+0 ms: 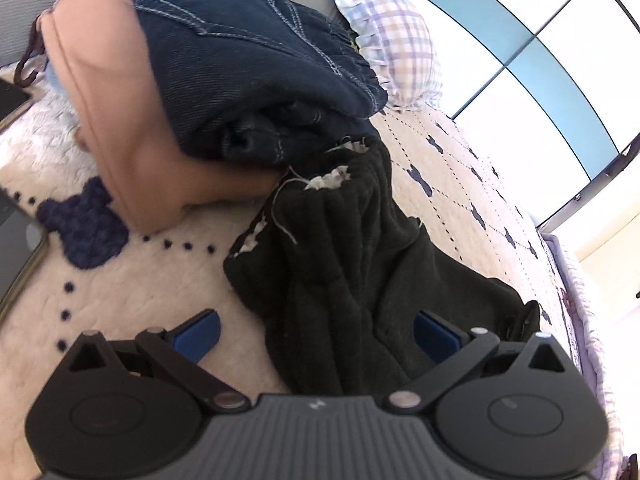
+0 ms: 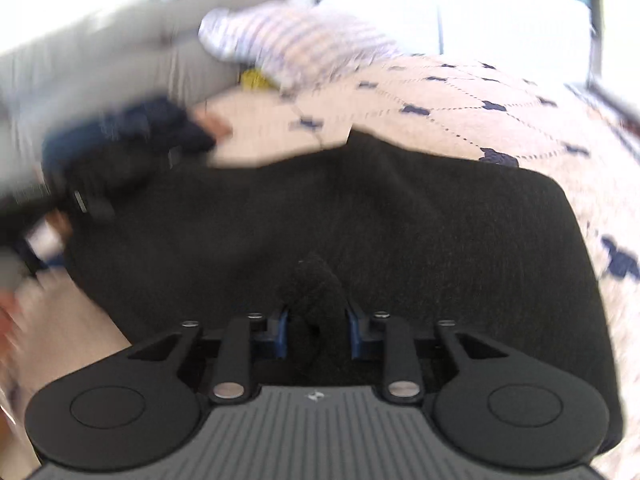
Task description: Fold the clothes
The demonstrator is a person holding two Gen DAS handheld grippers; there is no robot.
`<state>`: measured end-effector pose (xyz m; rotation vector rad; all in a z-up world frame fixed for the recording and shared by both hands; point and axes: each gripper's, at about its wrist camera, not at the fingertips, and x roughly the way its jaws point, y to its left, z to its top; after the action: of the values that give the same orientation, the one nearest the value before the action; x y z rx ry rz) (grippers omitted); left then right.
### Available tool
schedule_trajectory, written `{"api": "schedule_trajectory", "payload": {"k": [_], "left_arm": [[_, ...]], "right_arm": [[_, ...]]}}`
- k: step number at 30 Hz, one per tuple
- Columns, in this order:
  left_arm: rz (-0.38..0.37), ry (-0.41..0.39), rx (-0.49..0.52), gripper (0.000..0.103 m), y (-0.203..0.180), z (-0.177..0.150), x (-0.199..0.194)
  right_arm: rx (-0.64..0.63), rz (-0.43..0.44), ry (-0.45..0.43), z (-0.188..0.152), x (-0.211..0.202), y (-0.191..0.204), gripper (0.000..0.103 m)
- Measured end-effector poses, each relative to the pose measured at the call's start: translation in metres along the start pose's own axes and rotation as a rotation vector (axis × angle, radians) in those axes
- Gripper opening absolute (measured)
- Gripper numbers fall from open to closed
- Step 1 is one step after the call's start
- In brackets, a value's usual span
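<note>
A black knitted garment (image 1: 360, 264) lies bunched on the white quilted bed (image 1: 120, 288); a frayed edge with white lining shows at its top. My left gripper (image 1: 318, 336) stands open and wide around its near end, and the left pad is clear of the cloth. In the right wrist view the same black garment (image 2: 400, 220) is spread flat and wide. My right gripper (image 2: 319, 334) is shut on a raised fold of it, which stands between the blue pads (image 2: 282, 336). This view is blurred.
Folded dark blue jeans (image 1: 248, 60) rest on a folded peach garment (image 1: 120, 120) just behind the black one. A checked pillow (image 1: 396, 40) lies at the bed's head, a dark flat device (image 1: 16, 248) at the left edge, and windows (image 1: 520, 40) beyond.
</note>
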<state>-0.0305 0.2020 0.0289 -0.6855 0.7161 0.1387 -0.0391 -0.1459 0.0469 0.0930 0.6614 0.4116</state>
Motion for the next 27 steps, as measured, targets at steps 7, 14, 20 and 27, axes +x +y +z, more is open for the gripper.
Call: {"api": "schedule_trajectory", "payload": {"k": [7, 14, 20, 27], "left_arm": [[-0.006, -0.042, -0.072, 0.103, 0.003, -0.001, 0.0], [-0.003, -0.06, -0.096, 0.103, 0.002, 0.006, 0.004], [-0.019, -0.081, -0.147, 0.103, 0.002, 0.004, 0.01], [-0.003, -0.083, -0.134, 0.103, 0.001, 0.008, 0.011]], "right_arm": [[-0.001, 0.054, -0.016, 0.001, 0.003, 0.008, 0.019], [-0.009, 0.067, -0.016, -0.006, 0.003, 0.01, 0.019], [0.018, 0.072, -0.065, -0.006, -0.004, 0.001, 0.018], [-0.137, 0.01, -0.012, -0.022, 0.008, 0.017, 0.042]]}}
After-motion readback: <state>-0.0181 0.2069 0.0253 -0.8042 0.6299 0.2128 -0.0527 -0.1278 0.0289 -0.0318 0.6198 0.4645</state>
